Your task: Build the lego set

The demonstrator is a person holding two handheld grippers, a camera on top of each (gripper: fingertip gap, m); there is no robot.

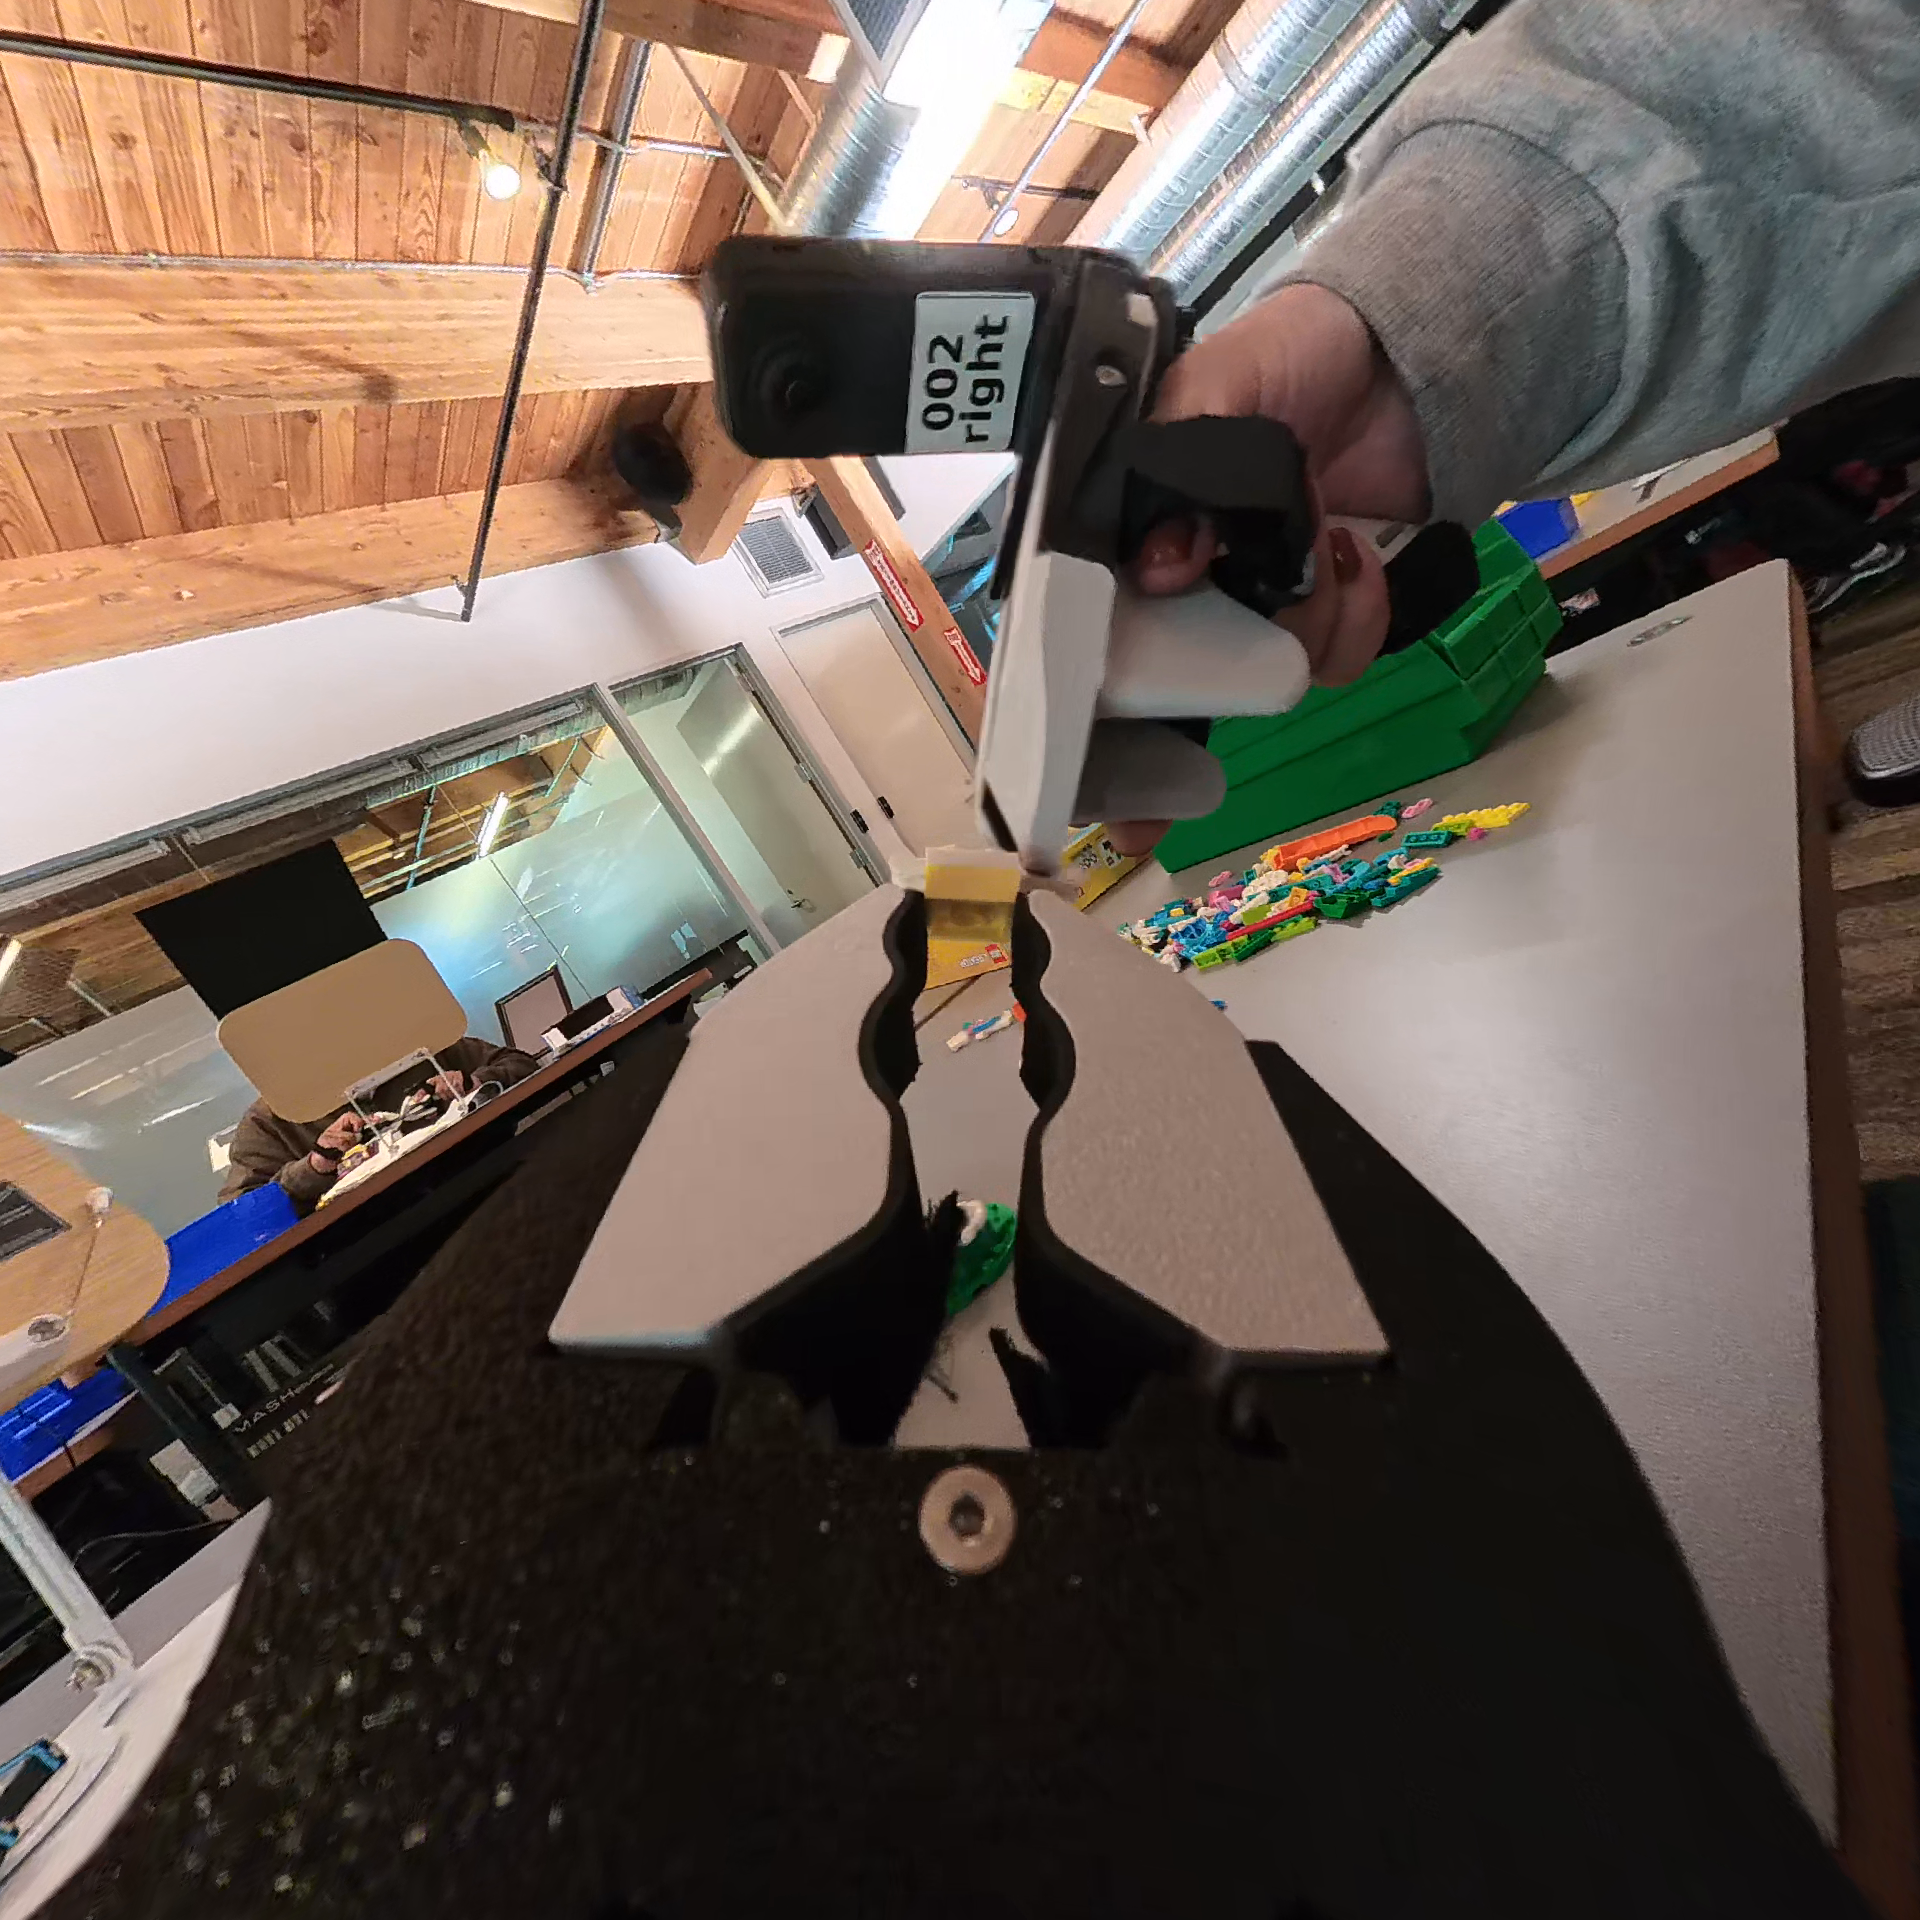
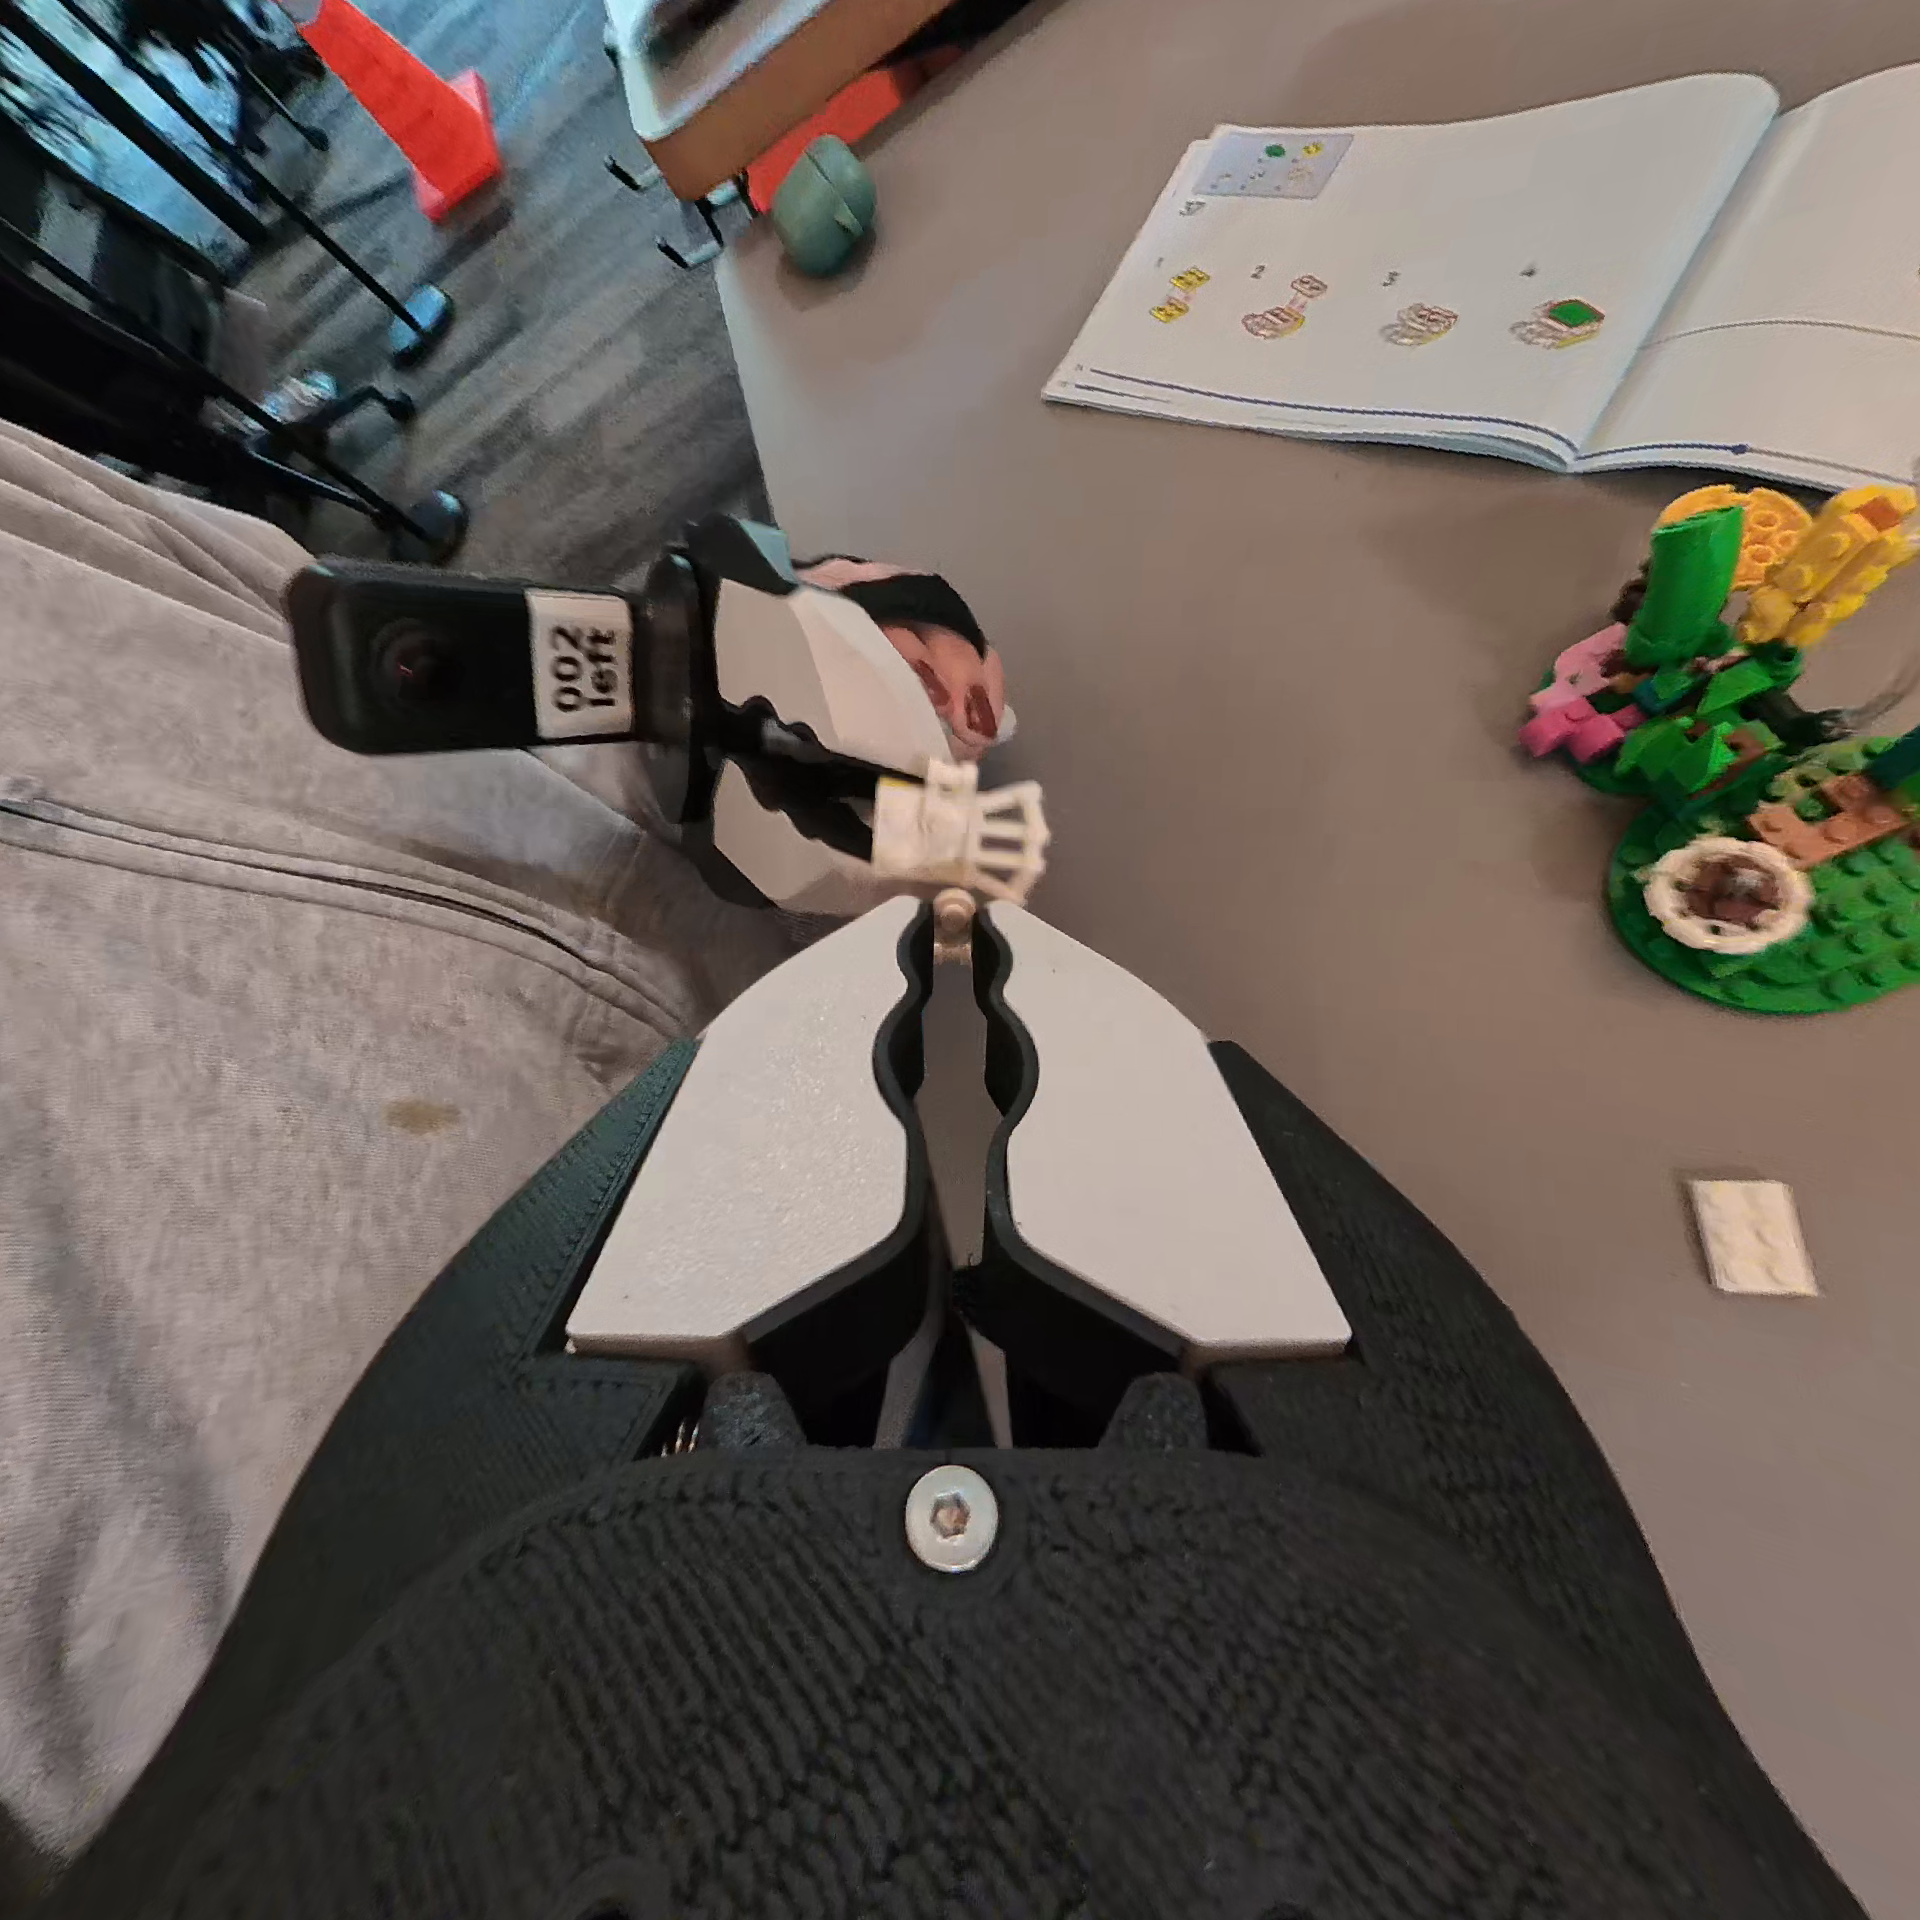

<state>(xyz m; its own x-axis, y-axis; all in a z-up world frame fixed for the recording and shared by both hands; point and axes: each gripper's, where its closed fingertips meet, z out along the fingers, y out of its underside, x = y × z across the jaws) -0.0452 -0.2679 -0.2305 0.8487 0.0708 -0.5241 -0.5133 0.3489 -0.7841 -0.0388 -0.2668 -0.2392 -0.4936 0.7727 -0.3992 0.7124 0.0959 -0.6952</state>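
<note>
My left gripper [image 1: 966, 906] is shut on a small white lego assembly [image 1: 964, 881]. In the right wrist view the left gripper [image 2: 883, 821] holds this white assembly [image 2: 956, 826], which has a fence-like part, in the air over the table edge. My right gripper [image 2: 954, 916] is shut on a small pale piece [image 2: 951, 923] and presses it against the underside of the white assembly. In the left wrist view the right gripper [image 1: 1039, 860] comes down from above and meets my left fingertips. A green lego garden model [image 2: 1766, 862] stands on the grey table [image 2: 1299, 727].
An open instruction booklet [image 2: 1455, 291] lies at the back. A white plate [image 2: 1751, 1236] lies to the right. A pile of loose coloured bricks [image 1: 1320, 894], a green bin [image 1: 1382, 686] and a yellow box [image 1: 966, 958] sit farther off. A grey-clad lap [image 2: 260, 987] is left.
</note>
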